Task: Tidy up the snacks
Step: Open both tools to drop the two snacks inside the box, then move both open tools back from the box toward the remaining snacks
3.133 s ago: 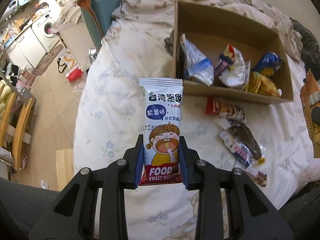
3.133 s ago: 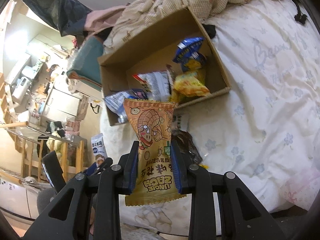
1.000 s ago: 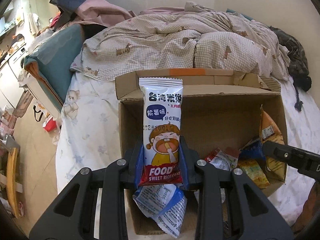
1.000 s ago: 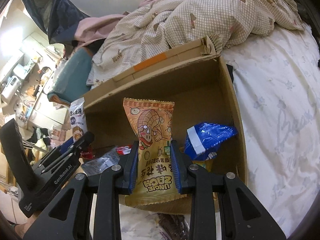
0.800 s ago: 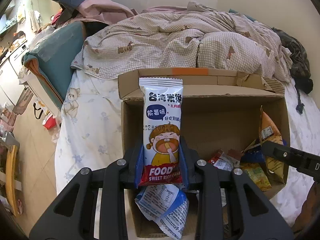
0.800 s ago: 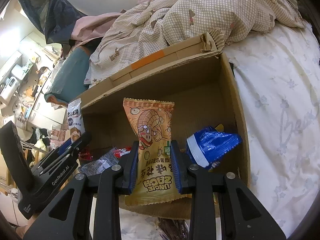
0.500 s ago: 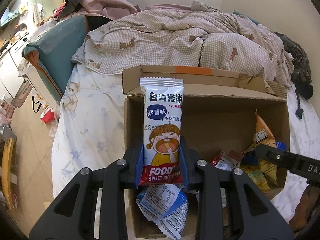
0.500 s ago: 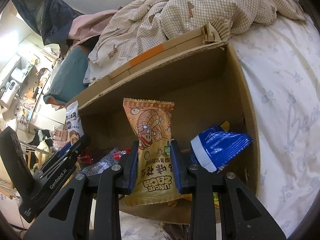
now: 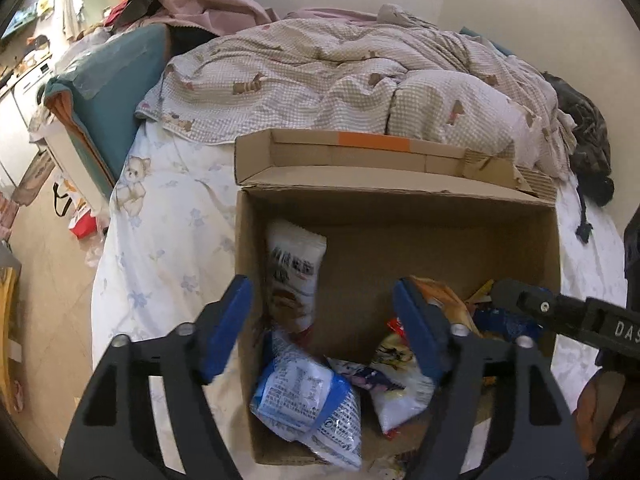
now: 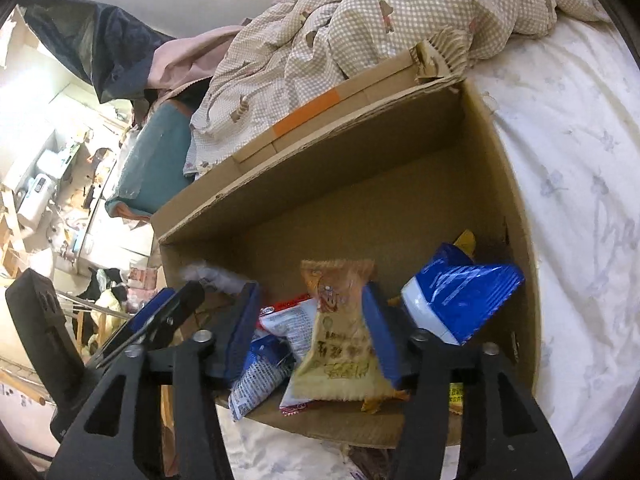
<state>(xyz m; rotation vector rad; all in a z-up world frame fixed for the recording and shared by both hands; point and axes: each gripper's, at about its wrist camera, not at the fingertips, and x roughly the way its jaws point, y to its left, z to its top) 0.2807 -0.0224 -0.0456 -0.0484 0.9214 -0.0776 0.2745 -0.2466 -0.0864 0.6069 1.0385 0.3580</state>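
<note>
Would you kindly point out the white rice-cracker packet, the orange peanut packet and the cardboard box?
white rice-cracker packet [image 9: 295, 276], left wrist view, middle of its blurred front.
orange peanut packet [image 10: 340, 332], right wrist view, centre of its front.
cardboard box [image 10: 360, 196], right wrist view, inner back wall.

Both grippers, left [image 9: 323, 322] & right [image 10: 310, 330], had black plastic frames w/ triangular cutouts, silver screws, blue finger pads [image 9: 228, 322].

I see a matt brown corrugated cardboard box [image 9: 400, 240], glossy crinkled plastic snack packets inside, shiny blue foil packet [image 10: 460, 300], soft checked cloth quilt [image 9: 360, 80], smooth cotton bedsheet [image 9: 168, 240], my matt black plastic left gripper [image 9: 324, 324].
</note>
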